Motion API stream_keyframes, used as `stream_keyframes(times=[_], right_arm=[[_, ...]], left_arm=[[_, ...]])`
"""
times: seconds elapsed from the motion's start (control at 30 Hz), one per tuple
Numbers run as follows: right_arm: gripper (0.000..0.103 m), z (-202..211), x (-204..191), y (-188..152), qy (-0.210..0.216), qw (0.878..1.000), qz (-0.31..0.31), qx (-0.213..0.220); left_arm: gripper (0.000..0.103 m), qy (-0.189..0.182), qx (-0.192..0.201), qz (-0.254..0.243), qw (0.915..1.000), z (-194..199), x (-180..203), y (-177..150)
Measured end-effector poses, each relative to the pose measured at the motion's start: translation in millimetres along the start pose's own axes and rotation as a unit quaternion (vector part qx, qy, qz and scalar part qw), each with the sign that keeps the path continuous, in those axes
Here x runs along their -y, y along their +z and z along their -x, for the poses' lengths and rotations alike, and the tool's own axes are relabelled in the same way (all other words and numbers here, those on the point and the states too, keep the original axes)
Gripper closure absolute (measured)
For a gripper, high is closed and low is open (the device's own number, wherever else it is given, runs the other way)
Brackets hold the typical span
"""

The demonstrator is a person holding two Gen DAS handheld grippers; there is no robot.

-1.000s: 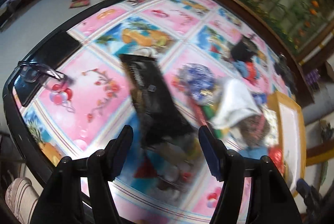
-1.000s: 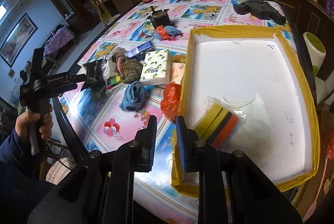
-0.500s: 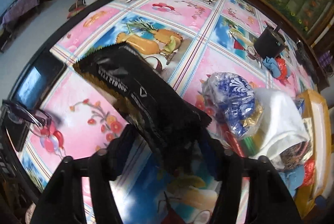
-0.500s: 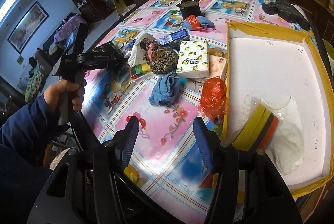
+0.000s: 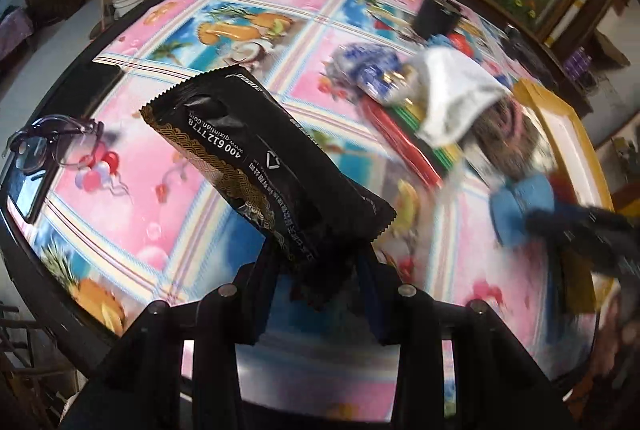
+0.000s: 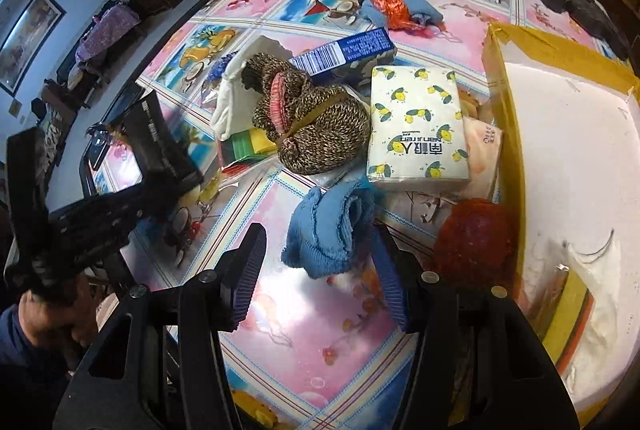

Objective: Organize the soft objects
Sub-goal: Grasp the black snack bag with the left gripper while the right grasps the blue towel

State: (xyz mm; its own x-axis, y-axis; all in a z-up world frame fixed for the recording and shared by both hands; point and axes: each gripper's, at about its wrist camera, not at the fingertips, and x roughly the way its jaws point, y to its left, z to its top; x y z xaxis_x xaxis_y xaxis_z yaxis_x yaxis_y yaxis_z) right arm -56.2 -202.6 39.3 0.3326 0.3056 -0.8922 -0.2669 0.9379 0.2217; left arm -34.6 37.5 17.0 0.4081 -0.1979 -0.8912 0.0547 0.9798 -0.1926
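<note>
We have the right gripper [image 6: 320, 270], jaws apart and empty, pointing straight at the rolled blue cloth [image 6: 332, 230] lying crosswise near the tabletop's near edge, while our left gripper [image 5: 316, 270] pinches the black packet [image 5: 256, 157].

Both hand-held tools are matte black plastic frames. The left gripper [image 5: 316, 294] has two broad forked arms, each fastened with round silver screw heads, ending in dark flat fingers [image 5: 264, 294]. The right gripper [image 6: 320, 270] is built alike, with silver screws on its arms and ribbed blue-violet pads on the inner faces of its fingers [image 6: 248, 270]. The person wears a dark navy blue sleeve [image 6: 24, 354].
</note>
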Motion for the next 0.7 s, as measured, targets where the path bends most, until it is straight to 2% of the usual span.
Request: stream_keyframes(times=[0.07,0.13,0.2,0.27,0.37,0.47,0.53,0.63,0.7], right_arm=[[0.048,-8.0,0.3,1.8,0.0,1.0,-0.004,-0.003],[0.05,-11.5,0.1,2.9,0.003,1.0,-0.005,-0.001],[0.068,-9.7,-2.3,3.4,0.005,1.0,0.001,0.004],[0.069,-6.2,-5.4,2.8,0.012,1.0,0.009,0.009],[0.072,-0.1,-9.8,-0.3,0.024,0.999,0.022,0.015],[0.072,2.5,-8.1,-6.1,0.027,0.999,0.029,0.012],[0.072,6.2,-4.4,-10.1,0.034,0.999,0.029,0.012],[0.072,14.1,-0.3,-16.3,0.049,0.998,0.03,0.021],[0.072,19.2,-0.6,-20.1,0.057,0.997,0.04,0.026]], left_arm=[[0.072,-0.004,0.004,-0.018,0.9998,5.8,6.0,-5.9],[0.073,-0.007,0.01,-0.034,0.9994,13.2,12.3,-9.7],[0.076,-0.011,0.02,-0.05,0.9985,21.2,19.6,-12.4],[0.081,-0.021,0.027,-0.057,0.9978,26.5,25.0,-12.7],[0.081,-0.027,0.027,-0.066,0.9971,27.3,34.4,-11.6],[0.08,-0.035,0.011,-0.048,0.9982,19.5,36.1,-10.1],[0.08,-0.032,0.005,-0.014,0.9994,17.6,28.9,-7.1],[0.078,-0.052,0.01,0.036,0.9979,24.2,16.1,-3.8],[0.061,-0.051,0.007,0.047,0.9976,28.9,12.0,-3.5]])
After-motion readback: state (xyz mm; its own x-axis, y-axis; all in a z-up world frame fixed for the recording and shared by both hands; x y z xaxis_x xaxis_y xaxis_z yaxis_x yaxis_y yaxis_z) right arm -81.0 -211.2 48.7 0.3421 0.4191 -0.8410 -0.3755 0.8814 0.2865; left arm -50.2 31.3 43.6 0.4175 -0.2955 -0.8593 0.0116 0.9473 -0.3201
